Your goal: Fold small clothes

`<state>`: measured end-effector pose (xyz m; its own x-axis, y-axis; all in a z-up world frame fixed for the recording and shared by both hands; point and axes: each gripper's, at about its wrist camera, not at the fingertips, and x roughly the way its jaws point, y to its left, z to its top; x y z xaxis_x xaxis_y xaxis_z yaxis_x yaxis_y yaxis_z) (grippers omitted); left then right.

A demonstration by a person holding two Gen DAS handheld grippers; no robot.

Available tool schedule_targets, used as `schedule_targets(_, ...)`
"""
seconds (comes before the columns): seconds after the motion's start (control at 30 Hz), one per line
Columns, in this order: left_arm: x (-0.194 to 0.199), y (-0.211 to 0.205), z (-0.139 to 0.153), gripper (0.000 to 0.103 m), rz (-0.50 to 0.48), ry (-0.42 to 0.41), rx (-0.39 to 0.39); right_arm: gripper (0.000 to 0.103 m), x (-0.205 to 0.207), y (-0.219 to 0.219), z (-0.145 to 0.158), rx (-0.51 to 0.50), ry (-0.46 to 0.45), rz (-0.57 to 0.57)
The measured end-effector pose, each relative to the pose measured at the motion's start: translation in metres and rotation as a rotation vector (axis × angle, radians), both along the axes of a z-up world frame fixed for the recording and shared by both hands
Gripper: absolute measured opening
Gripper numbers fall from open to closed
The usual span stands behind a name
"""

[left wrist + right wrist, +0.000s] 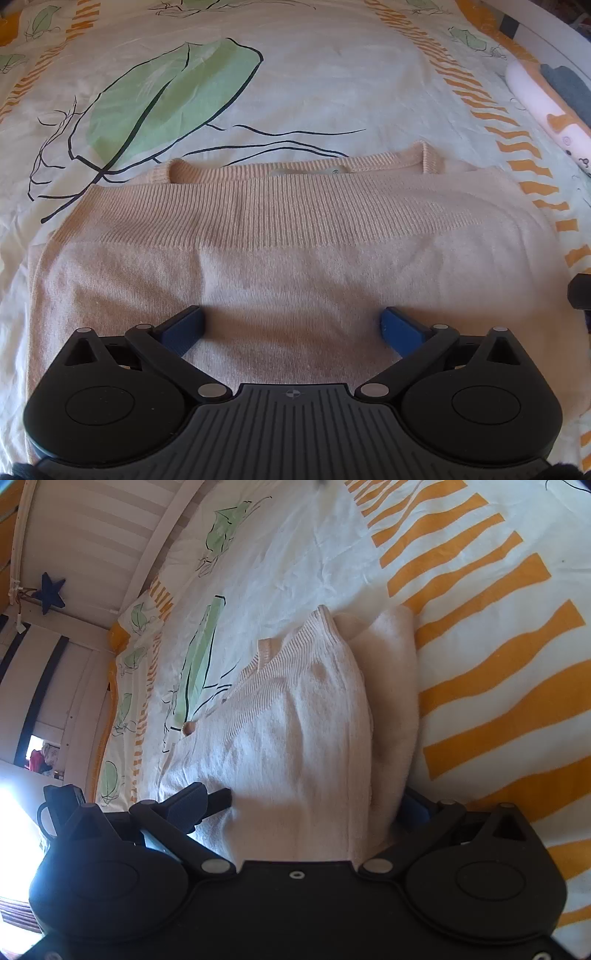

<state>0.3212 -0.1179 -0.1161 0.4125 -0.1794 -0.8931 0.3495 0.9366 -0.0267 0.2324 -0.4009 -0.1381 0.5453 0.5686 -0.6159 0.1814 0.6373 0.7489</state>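
Observation:
A pale pink knitted sweater (pixel 295 236) lies folded on the bed, its ribbed hem laid up near the collar (pixel 306 166). My left gripper (pixel 291 325) is open just above the sweater's near part, its blue pads wide apart with nothing between them. In the right wrist view the sweater (pixel 295 731) fills the gap of my right gripper (pixel 314 805). The jaws stand wide apart around the sweater's folded right edge. The right fingertip (pixel 413 805) is partly hidden under the cloth.
The bed sheet (pixel 295 74) is white with green leaf prints and orange stripes. A long white plush toy (pixel 546 114) lies at the right edge of the bed. A white bed rail (pixel 159 546) and a blue star (pixel 50 590) stand at the far side.

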Motion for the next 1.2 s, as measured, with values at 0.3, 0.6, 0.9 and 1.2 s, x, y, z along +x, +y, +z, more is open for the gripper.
schedule_targets(0.3,0.003,-0.002,0.001,0.103,-0.008,0.009,0.010,0.103,0.004,0.000,-0.007,0.028,-0.065,-0.026)
schedule_targets(0.6,0.024,-0.007,0.011,0.102,0.054,-0.068,0.035,0.103,0.004,0.006,-0.001,-0.026,-0.079,-0.001)
schedule_targets(0.9,0.030,0.004,0.022,0.092,0.039,-0.059,-0.003,0.101,0.004,0.010,0.002,-0.068,-0.090,0.028)
schedule_targets(1.2,-0.006,0.089,0.054,0.092,0.059,-0.093,-0.106,0.039,0.003,0.010,0.008,-0.176,-0.085,0.017)
